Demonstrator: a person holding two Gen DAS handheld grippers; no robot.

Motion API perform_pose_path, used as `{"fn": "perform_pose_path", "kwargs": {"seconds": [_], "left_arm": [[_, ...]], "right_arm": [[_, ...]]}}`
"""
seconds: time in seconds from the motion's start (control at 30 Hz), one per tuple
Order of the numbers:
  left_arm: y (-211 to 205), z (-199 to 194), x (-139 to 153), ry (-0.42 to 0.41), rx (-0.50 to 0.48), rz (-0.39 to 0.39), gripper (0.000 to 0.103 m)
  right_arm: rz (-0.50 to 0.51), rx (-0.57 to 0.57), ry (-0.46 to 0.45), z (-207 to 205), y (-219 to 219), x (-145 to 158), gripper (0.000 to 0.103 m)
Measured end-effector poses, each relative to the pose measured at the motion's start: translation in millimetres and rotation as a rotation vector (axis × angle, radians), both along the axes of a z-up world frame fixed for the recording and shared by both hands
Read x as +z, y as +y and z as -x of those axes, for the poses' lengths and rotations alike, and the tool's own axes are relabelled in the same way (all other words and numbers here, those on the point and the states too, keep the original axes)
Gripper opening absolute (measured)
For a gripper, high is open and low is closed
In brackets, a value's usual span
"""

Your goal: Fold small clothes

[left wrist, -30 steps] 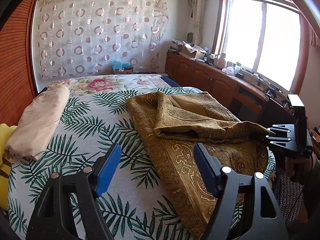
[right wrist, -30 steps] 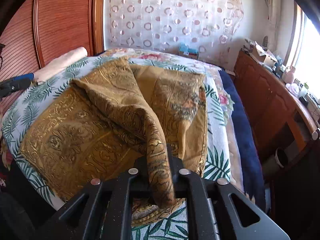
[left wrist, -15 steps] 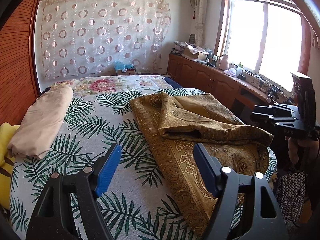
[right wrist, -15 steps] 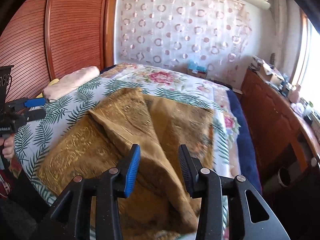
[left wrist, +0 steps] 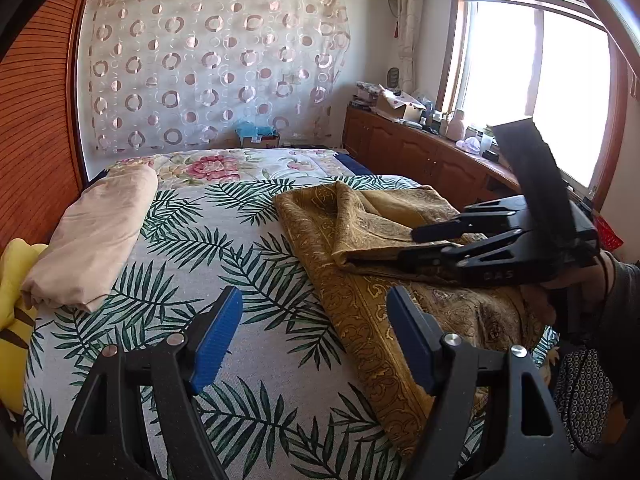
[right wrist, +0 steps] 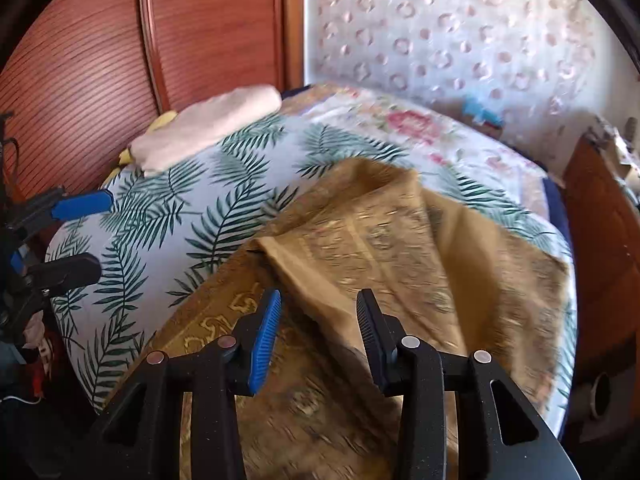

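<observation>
Here the gold patterned cloth (left wrist: 372, 320) lies on the right half of the bed (left wrist: 240, 320), one part already doubled over the rest, with a beige folded bundle (left wrist: 96, 240) well apart on the far left. The fabric appears soft, limp and fairly light; it will drape and sag from any grip point and offers no stiffness, so the woven surface should hold well in ribbed pads. Its long axis runs from the near bed edge toward the curtained wall, the folded flap (right wrist: 360, 248) pointing away and leftward. Best hold points are judged to be the 2 near corners or the bordered hem. The left tongs (left wrist: 312, 344) stand released over the bedspread, holding nothing. The right tongs (right wrist: 318, 336) are likewise spread apart, poised just above the flap without gripping it.
</observation>
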State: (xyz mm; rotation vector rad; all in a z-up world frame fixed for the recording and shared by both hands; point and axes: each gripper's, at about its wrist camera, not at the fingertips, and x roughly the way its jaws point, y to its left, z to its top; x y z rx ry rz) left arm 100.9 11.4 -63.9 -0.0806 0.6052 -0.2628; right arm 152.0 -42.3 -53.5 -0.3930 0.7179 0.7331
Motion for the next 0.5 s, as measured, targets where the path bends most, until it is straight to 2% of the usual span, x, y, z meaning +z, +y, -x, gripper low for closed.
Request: {"fn": "perform_pose_path", "kwargs": {"seconds": [0.23,0.37,0.4,0.43,0.5], "left_arm": [[-3,-1,-3,0.012,-0.009,0.001,0.075],[-6,-1,-5,0.018,-0.017,-0.003,0.075],[-7,-1,-5,0.018,-0.018,-0.003,0.075],[-8,-1,-5,0.019,-0.019,-0.002,0.075],[-8,-1,-5,0.020,-0.021,-0.003,0.075]], "right_arm": [[0.107,0.040,0.021,-20,25,-22,0.041],[0.130,0.017,0.009,-29,28,-29,0.040],[0.135,0.005,-0.004,-29,26,-27,0.030],[0.138,-0.016,-0.031,-30,24,-27,0.006],[0.129,-0.050,-0.069,-32,19,-20,0.006]]}}
